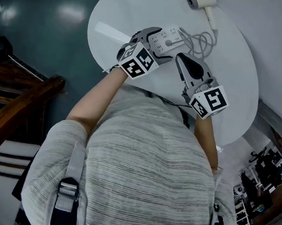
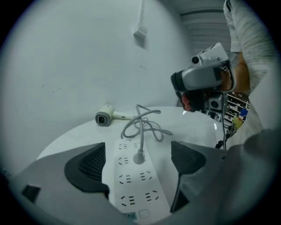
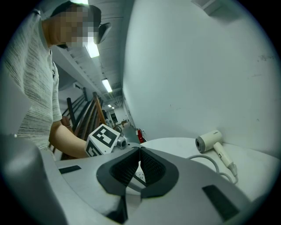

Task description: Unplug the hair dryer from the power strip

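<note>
Hair dryer [image 1: 201, 1] lies on its side at the far edge of the round white surface [image 1: 233, 87]. Its grey cord [image 1: 201, 40] loops back to the power strip [image 1: 167, 38]. Only the left gripper view shows the plug [image 2: 139, 157] seated in a socket. It also shows the left gripper [image 1: 153, 43] with its 2 jaws wide apart, 1 on either side of the strip. The right gripper [image 3: 139, 165] has its jaws together on nothing. Its own view hides most of the strip, while the head view places it just beside the strip.
</note>
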Motion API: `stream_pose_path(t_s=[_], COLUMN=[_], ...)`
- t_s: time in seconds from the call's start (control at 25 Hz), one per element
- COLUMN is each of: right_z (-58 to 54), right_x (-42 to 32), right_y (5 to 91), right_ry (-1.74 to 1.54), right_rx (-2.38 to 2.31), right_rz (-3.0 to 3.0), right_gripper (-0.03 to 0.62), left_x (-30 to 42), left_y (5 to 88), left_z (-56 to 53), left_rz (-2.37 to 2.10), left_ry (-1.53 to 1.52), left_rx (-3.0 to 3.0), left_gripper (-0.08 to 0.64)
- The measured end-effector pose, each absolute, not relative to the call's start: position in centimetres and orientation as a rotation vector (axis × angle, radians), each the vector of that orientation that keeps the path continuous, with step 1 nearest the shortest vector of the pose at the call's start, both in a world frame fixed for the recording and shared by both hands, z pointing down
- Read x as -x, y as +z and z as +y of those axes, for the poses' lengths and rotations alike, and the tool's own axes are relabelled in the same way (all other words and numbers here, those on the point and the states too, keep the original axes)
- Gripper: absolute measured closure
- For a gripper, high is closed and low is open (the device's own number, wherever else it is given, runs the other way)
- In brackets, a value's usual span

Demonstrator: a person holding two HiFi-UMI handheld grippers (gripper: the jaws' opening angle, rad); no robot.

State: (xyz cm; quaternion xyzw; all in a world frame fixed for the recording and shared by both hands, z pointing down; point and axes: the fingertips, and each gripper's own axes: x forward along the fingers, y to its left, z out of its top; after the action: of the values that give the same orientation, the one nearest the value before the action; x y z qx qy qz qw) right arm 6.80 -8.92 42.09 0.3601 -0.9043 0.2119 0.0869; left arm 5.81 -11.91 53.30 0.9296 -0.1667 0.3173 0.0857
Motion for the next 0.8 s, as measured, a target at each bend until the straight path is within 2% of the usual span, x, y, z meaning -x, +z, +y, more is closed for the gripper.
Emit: stream_pose_path(t_s=[0.6,0.8], right_z=[-9.2,-9.5], right_x=[-6.5,-6.6], right_y=[43.4,45.0], right_ry=[0.646,0.672], right_rx=[-1.050,-1.067], right_rz=[-2.645,-2.582], right_gripper=[0.565,0.565], left_x=[-4.8,-4.9], left_y=[61.1,62.5], left_z=[-11.9,-11.7], left_rz=[-0.427,-0.439], left_ry=[1.357,1.307], left_rx=[-2.557,-2.558], left_gripper=[0.091,0.091])
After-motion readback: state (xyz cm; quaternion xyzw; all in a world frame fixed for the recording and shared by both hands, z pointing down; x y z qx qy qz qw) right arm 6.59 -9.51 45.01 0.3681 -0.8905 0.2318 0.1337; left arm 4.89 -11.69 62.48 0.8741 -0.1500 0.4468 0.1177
